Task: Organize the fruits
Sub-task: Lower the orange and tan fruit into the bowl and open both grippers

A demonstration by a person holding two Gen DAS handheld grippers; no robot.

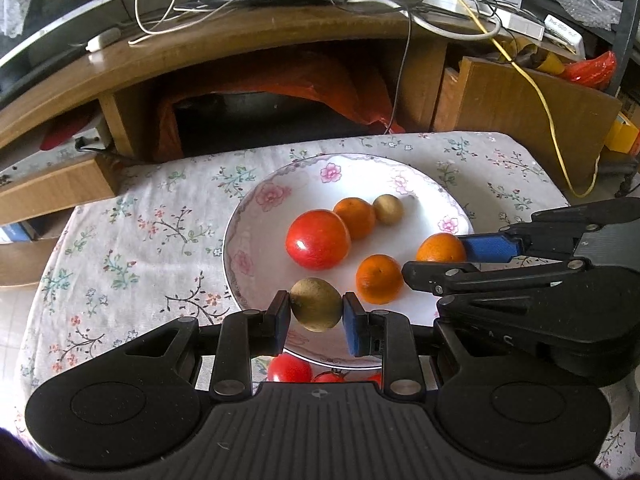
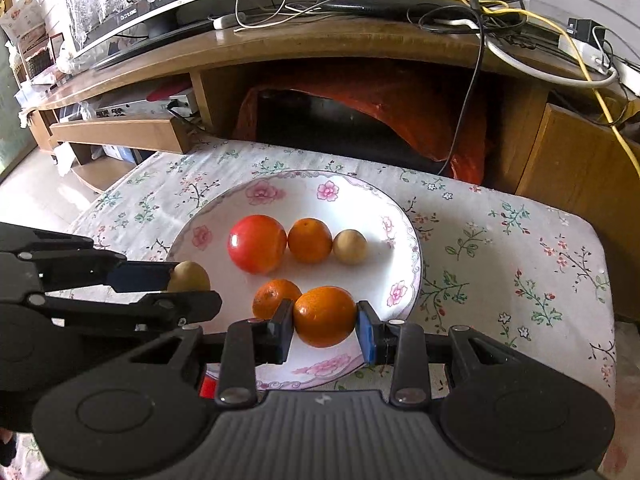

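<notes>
both grippers are filling the bottom of my views, each one clenched on a piece of fruit. my left gripper [image 1: 316, 312] is grasping a brownish-green kiwi [image 1: 316, 304] between its blue pads, holding it over the near rim of the plate [image 1: 248, 216]. my right gripper [image 2: 325, 326] is squeezing an orange [image 2: 325, 316] the same way, over the plate's near right edge; in the left wrist view that gripper is reaching in from the right with the orange at its tip.

i'm looking at a table covered in a floral cloth [image 1: 132, 248], with a wooden tv stand [image 1: 224, 52] running behind it, cluttered with cables.

sitting on the cloth is the white plate with pink flowers round its rim. on it, i'm seeing a row of three touching one another: a big red tomato [image 1: 318, 239], an orange [image 1: 355, 217] beside it, then a small second kiwi [image 1: 388, 209] at the far end. nearer to me, another orange [image 1: 379, 279] is resting on the plate, just beside the fruit in my right gripper.

through the gap under my left gripper i'm catching small red tomatoes [image 1: 289, 369] lying on the cloth just off the plate's near edge, mostly hidden by the gripper body.
</notes>
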